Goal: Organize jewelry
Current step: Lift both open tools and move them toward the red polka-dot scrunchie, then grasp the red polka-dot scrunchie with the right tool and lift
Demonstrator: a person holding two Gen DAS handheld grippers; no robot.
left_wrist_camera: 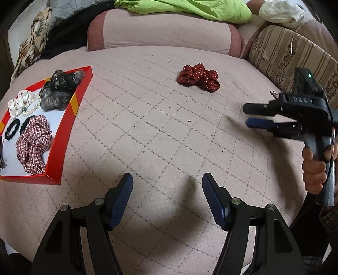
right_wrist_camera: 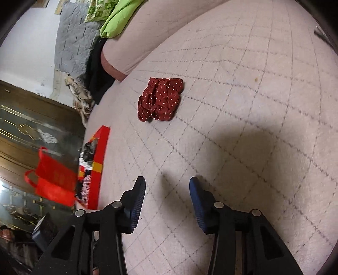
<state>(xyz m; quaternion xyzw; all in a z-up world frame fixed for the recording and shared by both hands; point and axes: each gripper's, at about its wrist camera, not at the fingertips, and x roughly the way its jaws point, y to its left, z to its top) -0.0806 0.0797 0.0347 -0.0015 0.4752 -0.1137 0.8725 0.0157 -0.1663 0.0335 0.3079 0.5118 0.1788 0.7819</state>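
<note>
A dark red scrunchie with white dots (left_wrist_camera: 198,77) (right_wrist_camera: 160,99) lies alone on the pink quilted bed. At the left stands a red box (left_wrist_camera: 74,110) (right_wrist_camera: 99,160) holding a checked scrunchie (left_wrist_camera: 33,143), a grey-black one (left_wrist_camera: 57,93), a white one, two black hair ties (left_wrist_camera: 12,129) and a pearl string (left_wrist_camera: 31,107). My left gripper (left_wrist_camera: 168,182) is open over bare quilt, well short of the red scrunchie. My right gripper (right_wrist_camera: 166,184) (left_wrist_camera: 246,115) is open with nothing between its pads, held by a hand (left_wrist_camera: 314,167) at the right.
A pink bolster cushion (left_wrist_camera: 160,29) lies across the back, with a green cloth (left_wrist_camera: 190,8) and a grey quilt on it. A striped cushion (left_wrist_camera: 291,55) sits at the right. A red bag (right_wrist_camera: 52,179) hangs past the bed's left edge.
</note>
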